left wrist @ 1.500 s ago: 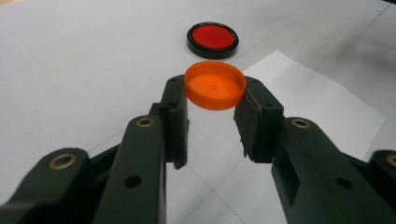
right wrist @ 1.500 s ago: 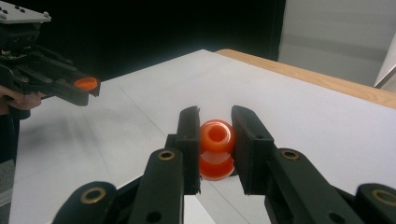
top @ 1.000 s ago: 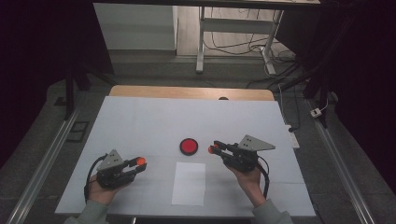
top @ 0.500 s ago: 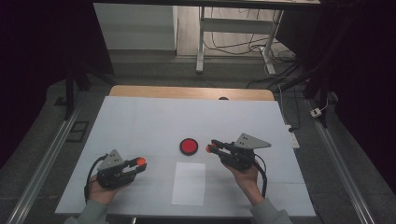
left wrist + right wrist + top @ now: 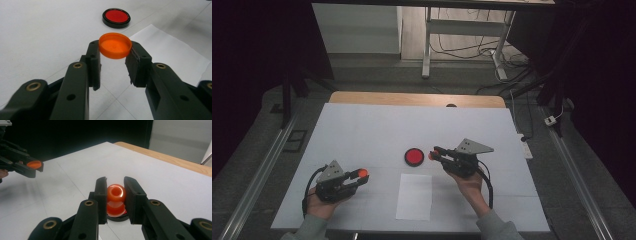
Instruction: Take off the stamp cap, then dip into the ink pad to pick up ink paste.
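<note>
My left gripper [image 5: 360, 174] hovers low over the table's front left, shut on a flat orange cap [image 5: 115, 45] pinched at the jaw tips. My right gripper [image 5: 432, 155] is shut on a small orange rounded piece with a hole in its top [image 5: 116, 192], held just above and beside a red disc with a black rim [image 5: 414, 156] at the table's middle. The red disc [image 5: 115, 212] shows right under that piece in the right gripper view, which also shows the left gripper [image 5: 33, 166] with its orange cap [image 5: 34, 164] at far left.
A white sheet of paper [image 5: 414, 196] lies flat in front of the red disc, between the two hands. The white table top [image 5: 362, 130] ends in a wooden strip [image 5: 412, 99] at the far edge. Metal rails run along both sides.
The right gripper has shifted slightly left with its orange piece, closer to the red disc. The left gripper has stayed put.
</note>
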`<state>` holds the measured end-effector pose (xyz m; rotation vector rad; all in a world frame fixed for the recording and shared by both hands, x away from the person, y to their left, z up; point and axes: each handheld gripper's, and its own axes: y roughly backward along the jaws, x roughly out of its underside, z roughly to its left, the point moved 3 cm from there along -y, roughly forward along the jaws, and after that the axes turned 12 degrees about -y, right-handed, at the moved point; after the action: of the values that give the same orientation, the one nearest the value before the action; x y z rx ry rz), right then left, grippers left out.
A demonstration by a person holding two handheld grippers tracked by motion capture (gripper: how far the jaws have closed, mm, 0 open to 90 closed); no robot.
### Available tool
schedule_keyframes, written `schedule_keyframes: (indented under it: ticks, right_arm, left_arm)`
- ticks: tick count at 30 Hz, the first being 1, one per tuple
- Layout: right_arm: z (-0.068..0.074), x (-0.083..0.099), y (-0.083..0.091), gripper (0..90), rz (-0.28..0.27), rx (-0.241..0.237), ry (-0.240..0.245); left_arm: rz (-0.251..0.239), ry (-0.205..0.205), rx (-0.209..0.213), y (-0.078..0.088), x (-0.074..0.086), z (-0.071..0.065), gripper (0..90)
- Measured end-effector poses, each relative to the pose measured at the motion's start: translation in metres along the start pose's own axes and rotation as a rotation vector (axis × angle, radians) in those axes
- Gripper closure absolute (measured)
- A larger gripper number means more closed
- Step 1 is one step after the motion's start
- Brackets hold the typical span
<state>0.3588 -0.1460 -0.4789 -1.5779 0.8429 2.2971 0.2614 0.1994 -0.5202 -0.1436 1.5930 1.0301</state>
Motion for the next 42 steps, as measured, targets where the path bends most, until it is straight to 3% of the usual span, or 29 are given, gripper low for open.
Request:
schedule_keyframes:
  ticks: [31,42]
  right_arm:
    - [-0.01,0.001,-0.042,73.1,0.046,0.026,-0.017]
    - [-0.016,0.005,-0.058,73.1,0.096,0.043,-0.02]
  left_arm:
    - [0.007,-0.004,0.008,-0.001,0.0,0.0,65.6]
    - [0.013,-0.001,0.011,-0.002,0.001,0.0,65.6]
